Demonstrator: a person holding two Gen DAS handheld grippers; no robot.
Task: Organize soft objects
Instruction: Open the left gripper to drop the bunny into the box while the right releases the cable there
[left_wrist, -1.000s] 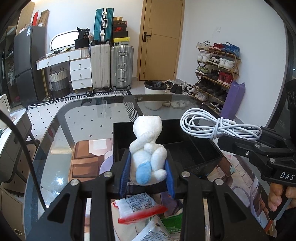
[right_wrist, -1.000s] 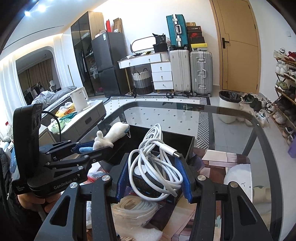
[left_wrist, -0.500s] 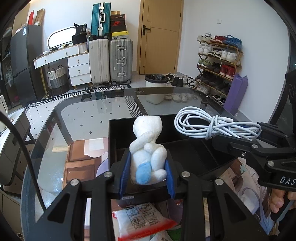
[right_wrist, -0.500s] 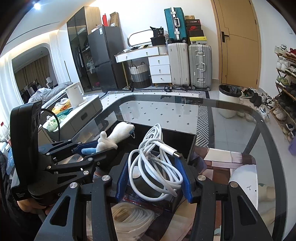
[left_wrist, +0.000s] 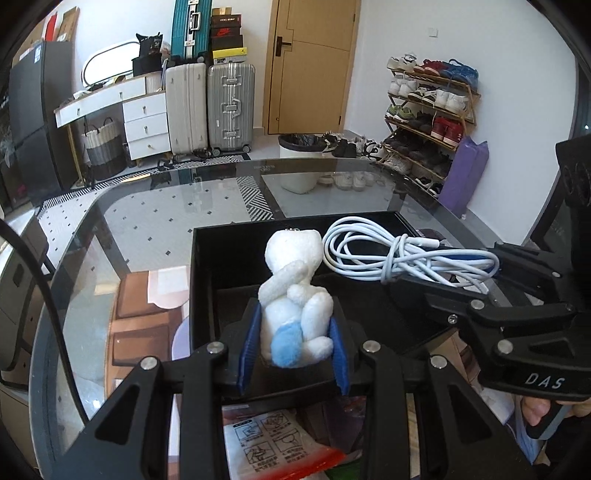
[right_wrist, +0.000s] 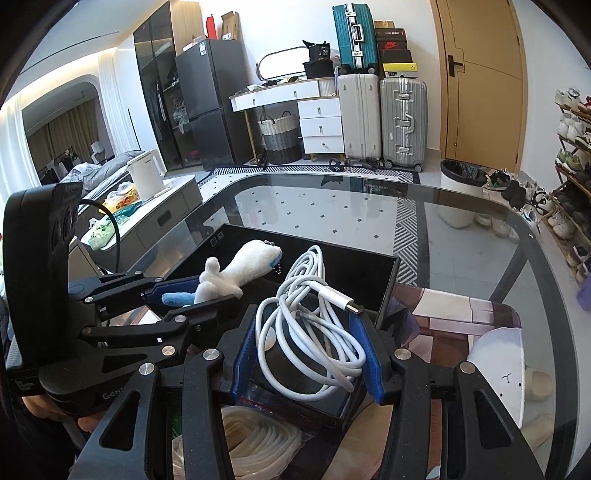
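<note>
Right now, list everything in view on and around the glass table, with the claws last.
plush toy: 1, white with a blue patch, held over the black box
cable coil: 1, white, held over the black box
black box: 1, black, on the glass table
glass table: 1, dark-rimmed, under everything
printed packet: 1, white with a red edge, below the left claw
tubing coil: 1, cream, below the right claw
suitcases: 3, white, silver, teal, far wall
shoe rack: 1, wooden, right wall
left claw: shut on plush toy
right claw: shut on cable coil
</note>
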